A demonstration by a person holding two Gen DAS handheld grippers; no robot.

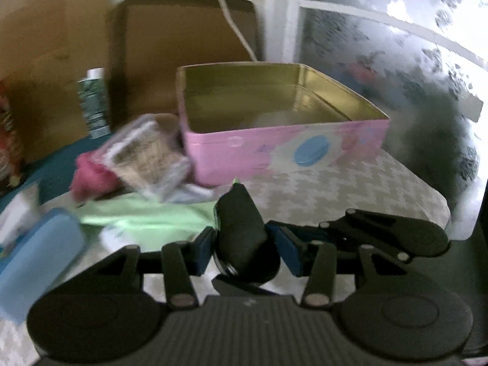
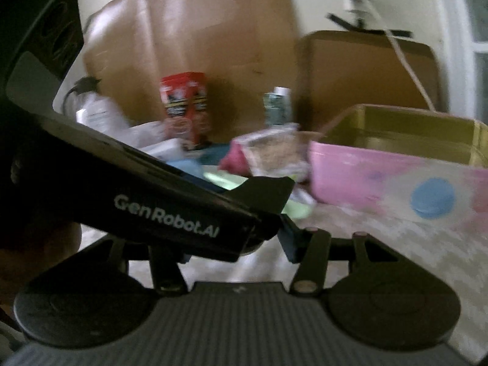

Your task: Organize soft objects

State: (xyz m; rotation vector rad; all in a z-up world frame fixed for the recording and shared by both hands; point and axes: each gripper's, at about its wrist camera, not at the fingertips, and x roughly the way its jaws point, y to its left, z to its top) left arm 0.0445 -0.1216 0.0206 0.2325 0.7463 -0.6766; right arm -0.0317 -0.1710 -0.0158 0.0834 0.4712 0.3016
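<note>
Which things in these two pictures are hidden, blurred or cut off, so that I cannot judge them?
- Left wrist view: pink tin floor hidden behind its near wall; a pale shape inside stays unclear.
- Left wrist view: the clear packet is motion-blurred, contents unreadable.
- Right wrist view: the left gripper crosses in front and covers the right gripper's left finger.
- Right wrist view: red box print is blurred.
</note>
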